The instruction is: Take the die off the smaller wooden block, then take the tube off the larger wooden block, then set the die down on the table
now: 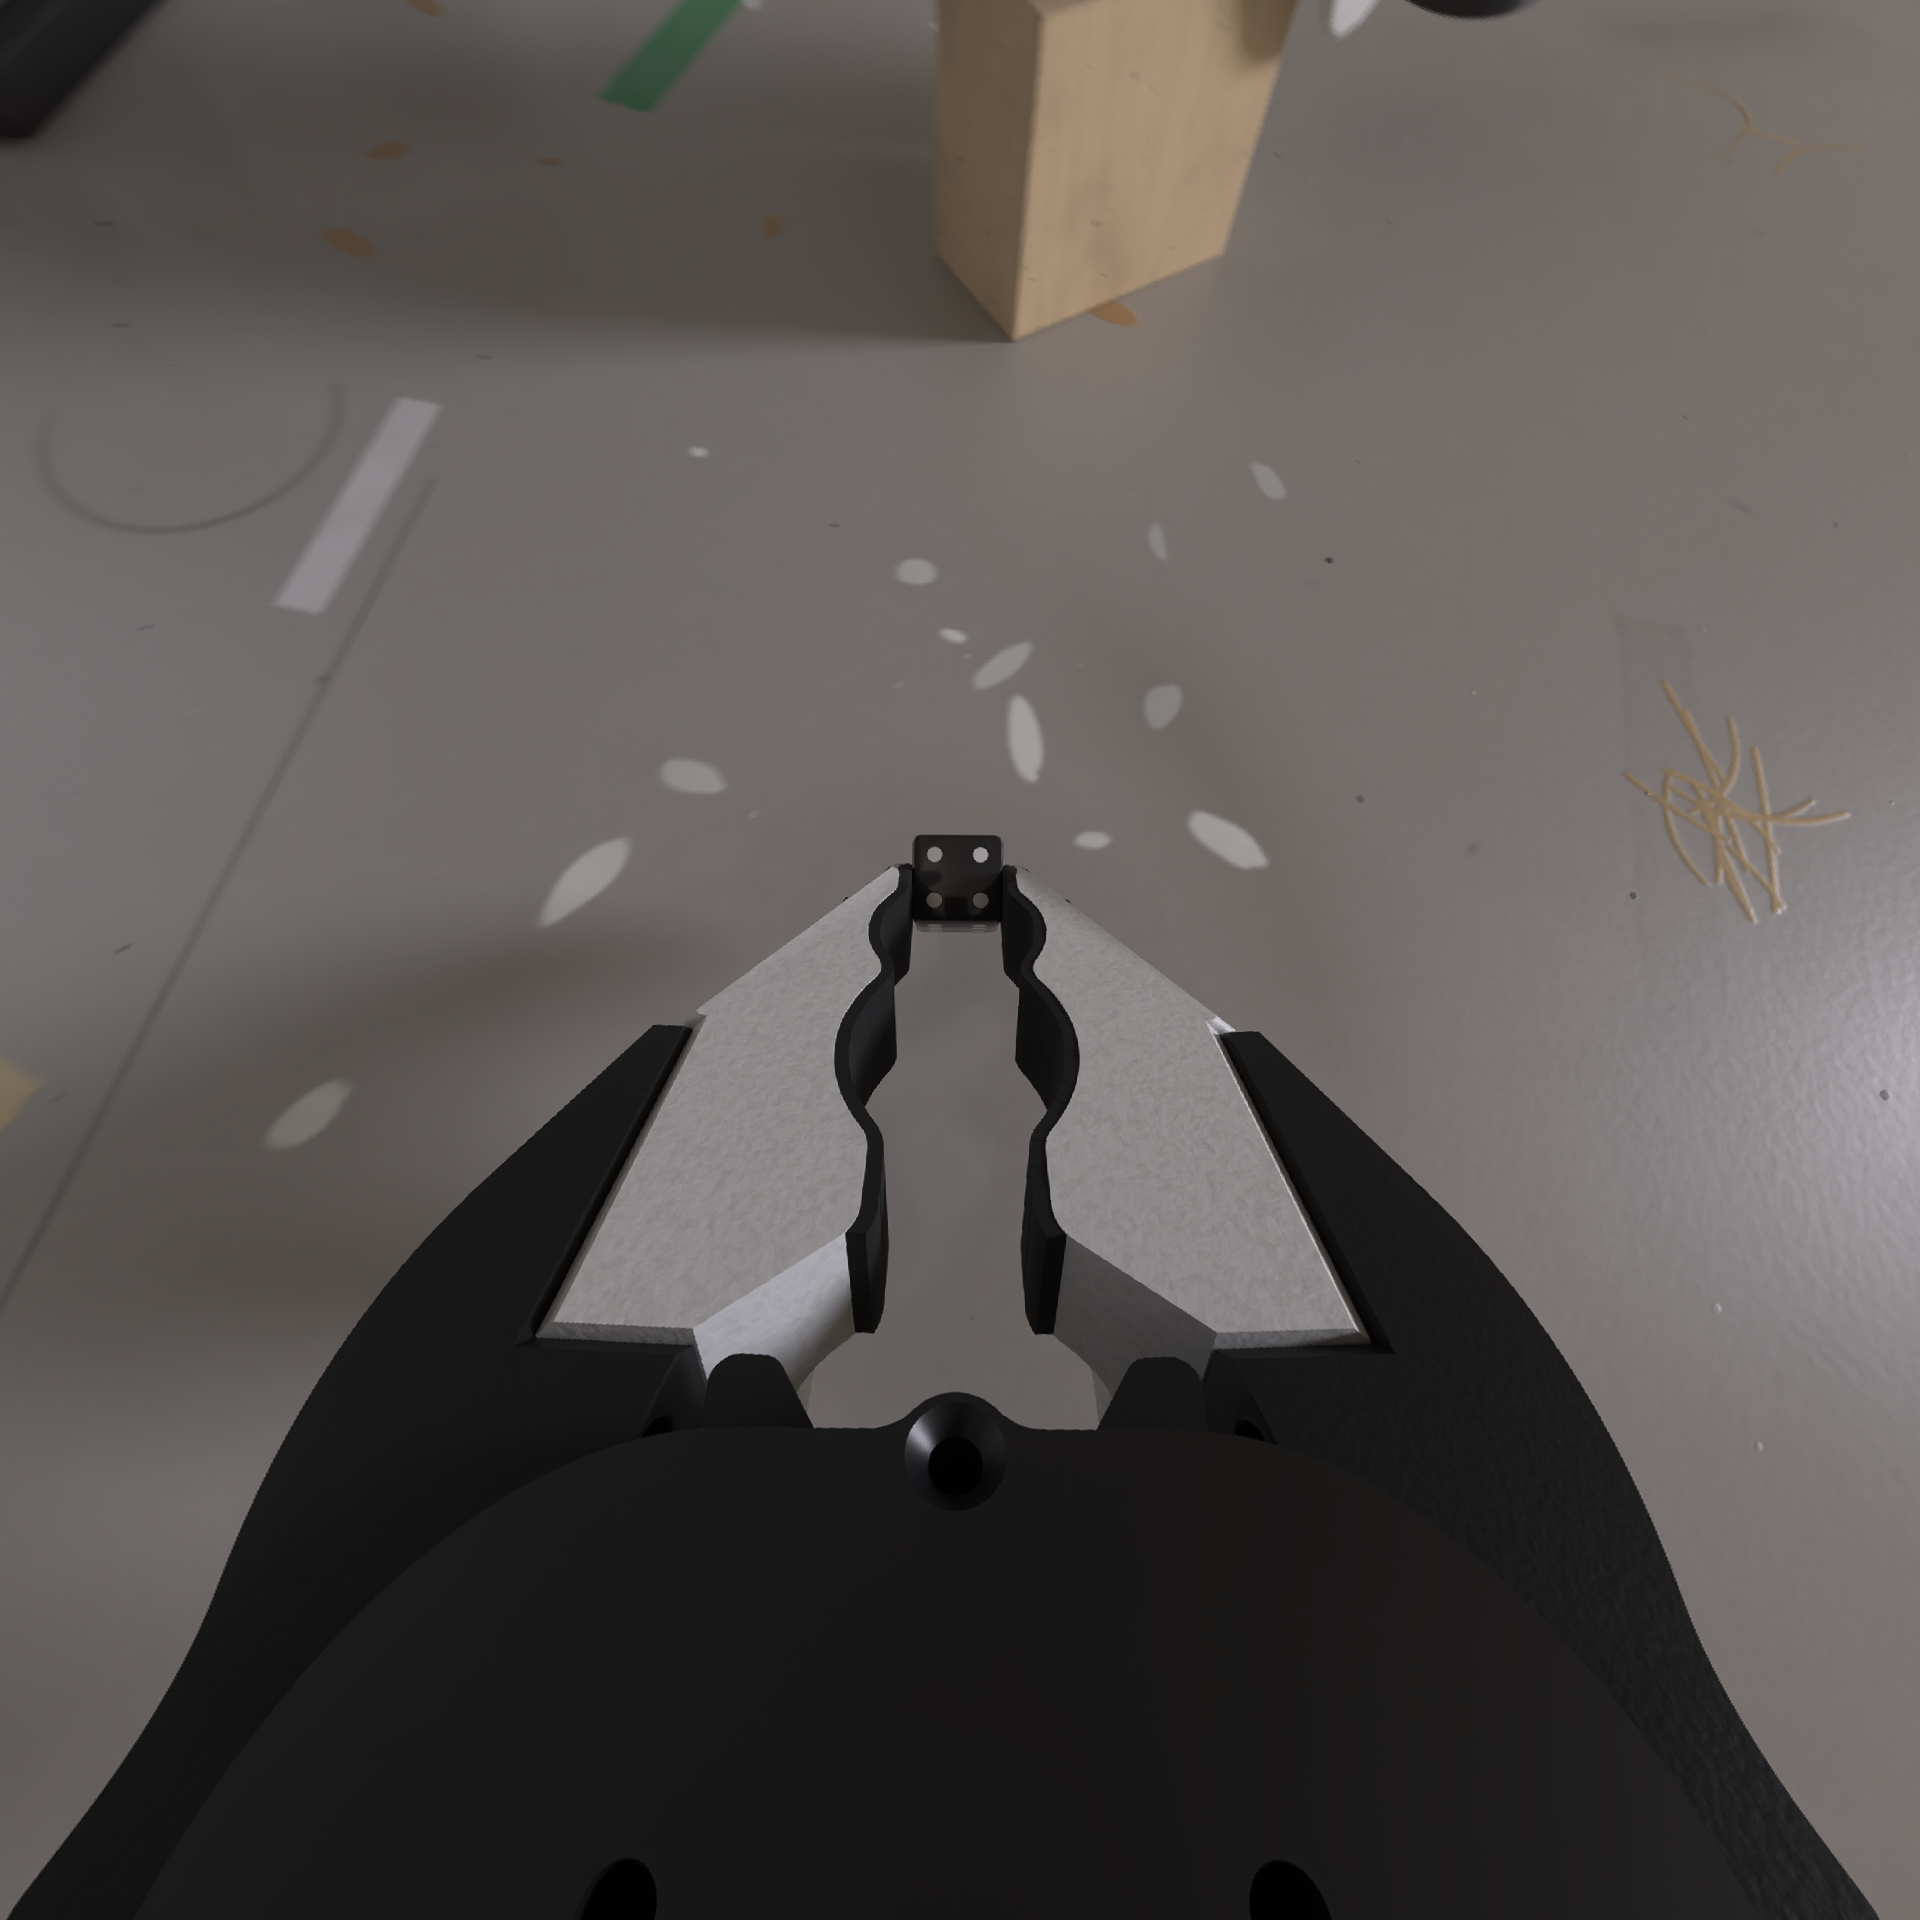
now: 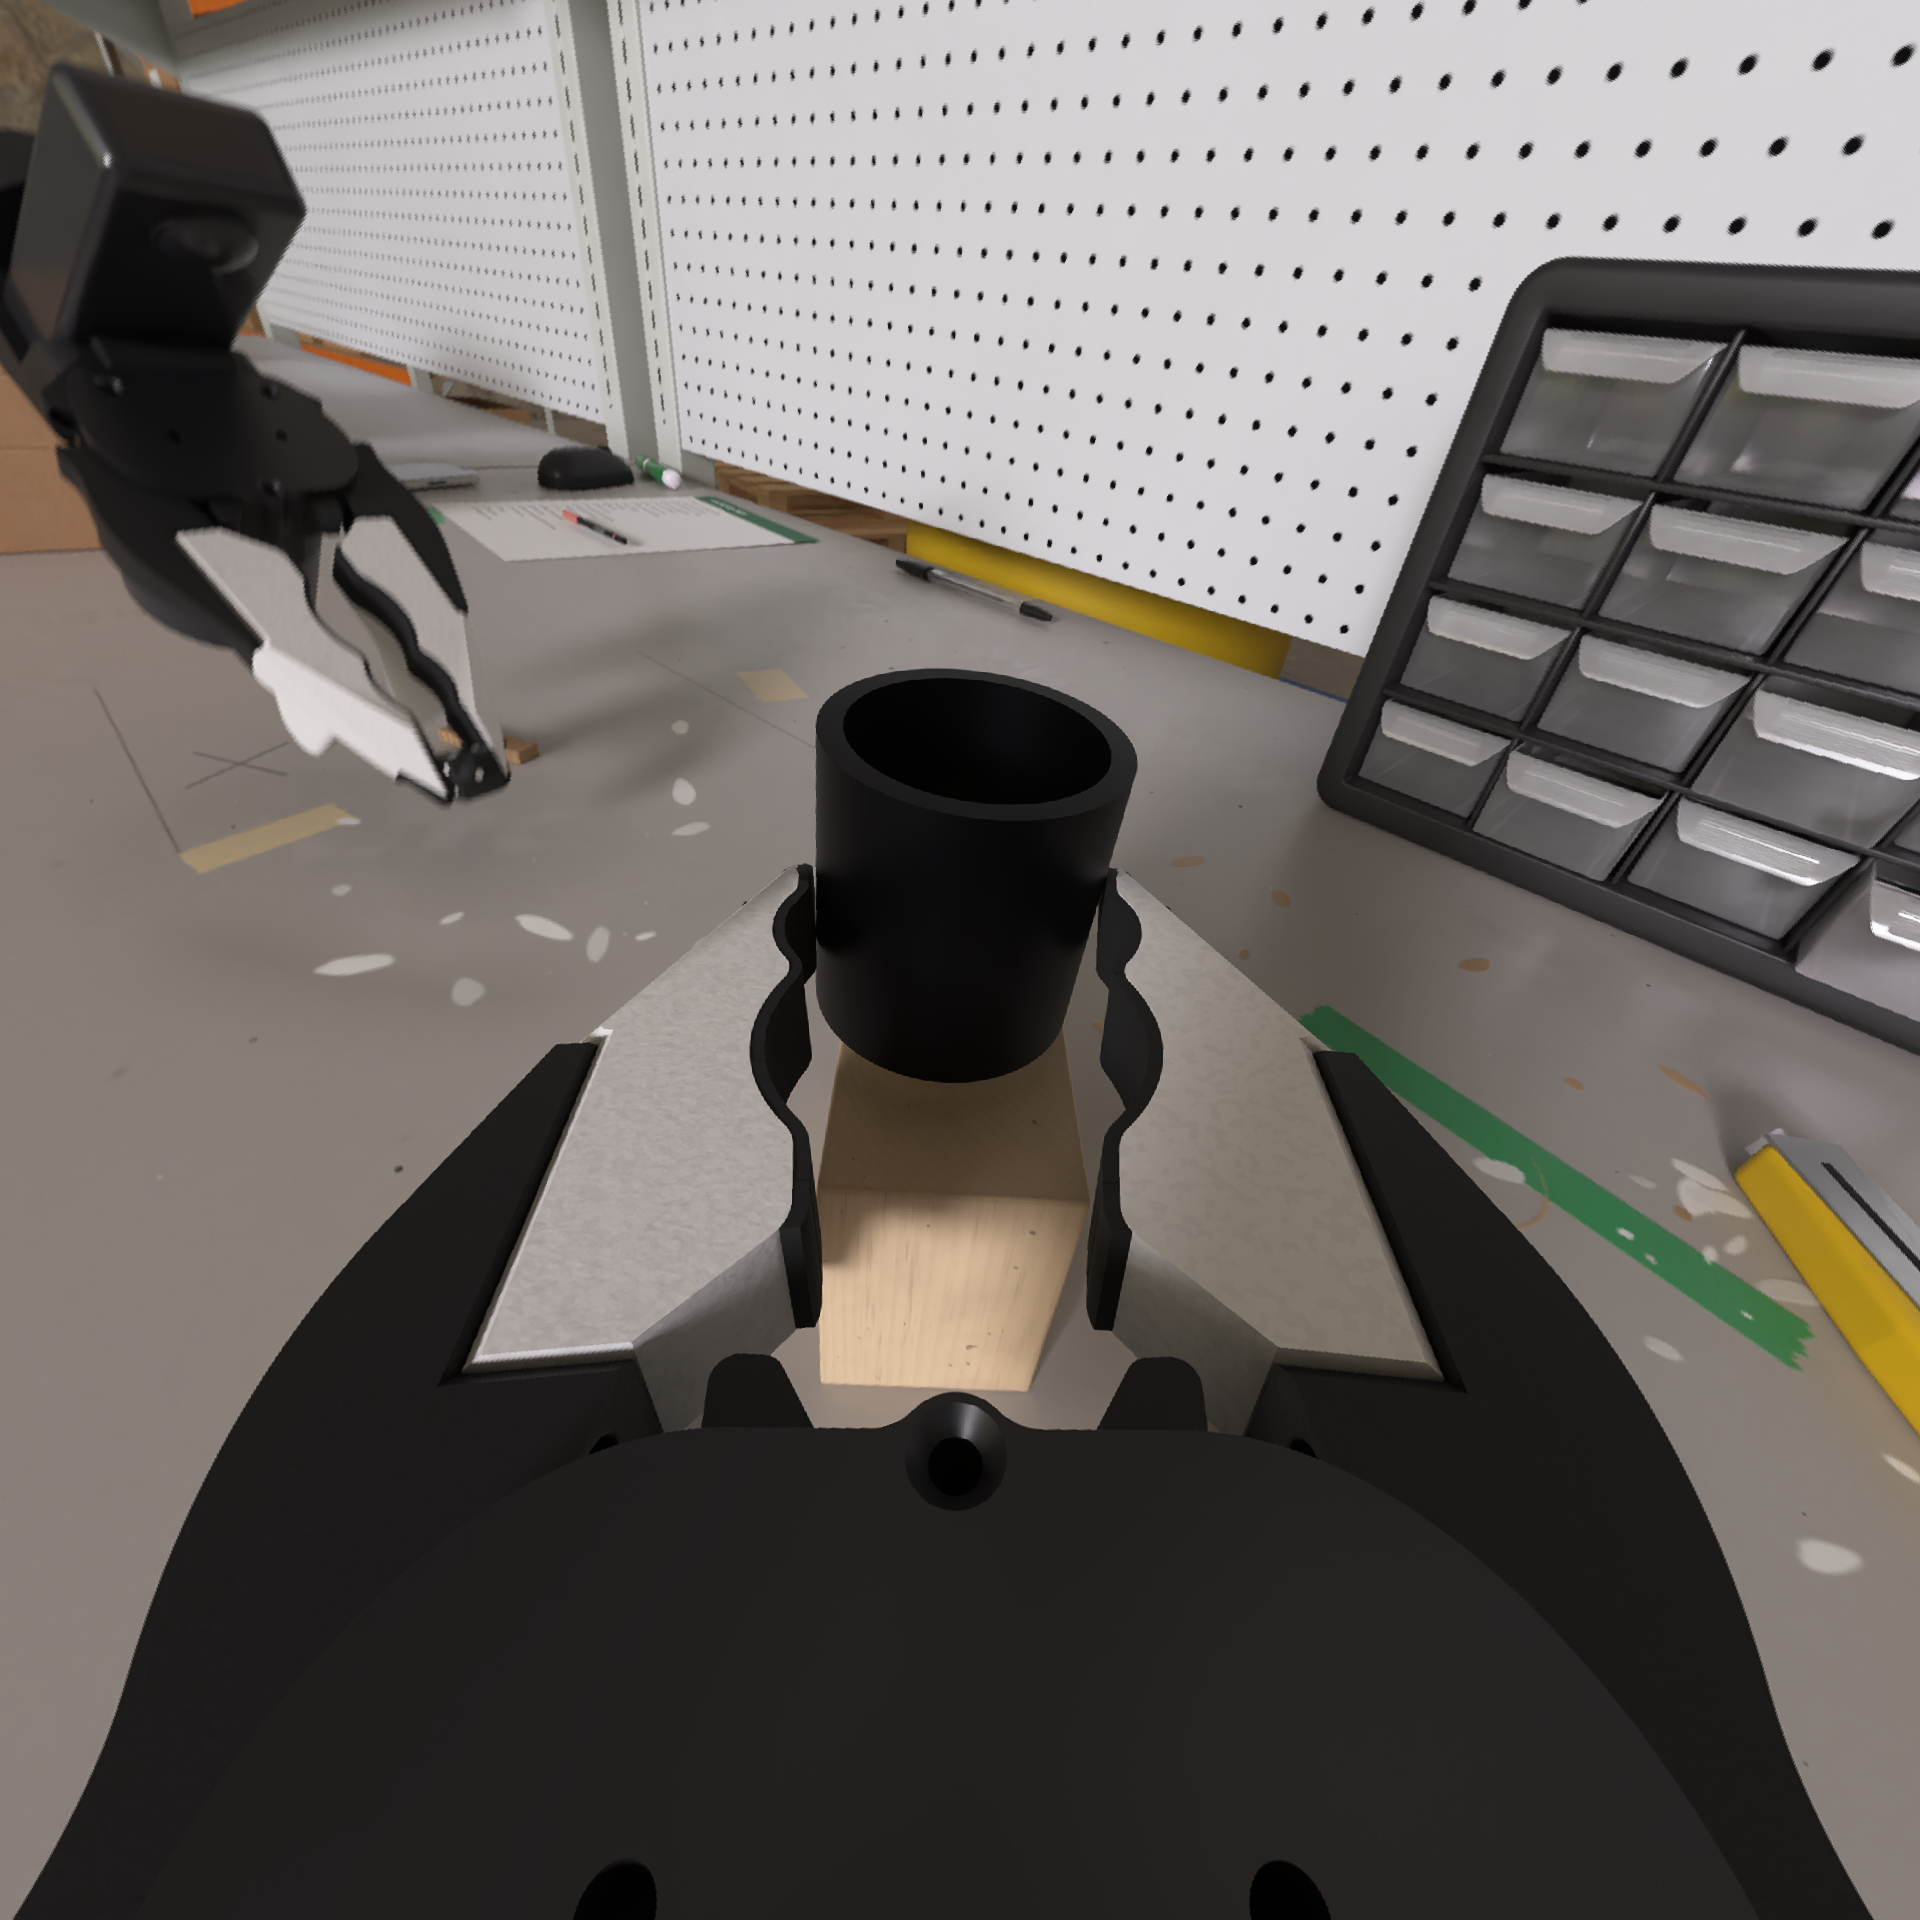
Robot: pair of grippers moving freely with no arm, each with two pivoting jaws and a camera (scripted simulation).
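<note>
My left gripper [image 1: 957, 896] is shut on a small black die [image 1: 957, 860] with pale pips, pinched at the fingertips above the grey table [image 1: 1351, 1039]. It also shows at the left of the right wrist view [image 2: 473, 774], tilted down, with the smaller wooden block [image 2: 523, 750] just behind its tips. My right gripper [image 2: 956, 899] is shut on the black tube [image 2: 961, 883], which stands upright, open end up, over the larger wooden block [image 2: 940, 1278]. I cannot tell whether the tube still touches that block. The block also stands ahead in the left wrist view [image 1: 1091, 156].
A black parts organizer [image 2: 1662, 644] with clear drawers leans at the right. A yellow utility knife [image 2: 1839, 1247] and a green tape strip [image 2: 1558, 1184] lie at the right front. A pegboard wall [image 2: 1039, 260], a pen [image 2: 971, 587] and a paper sheet [image 2: 623, 525] are behind.
</note>
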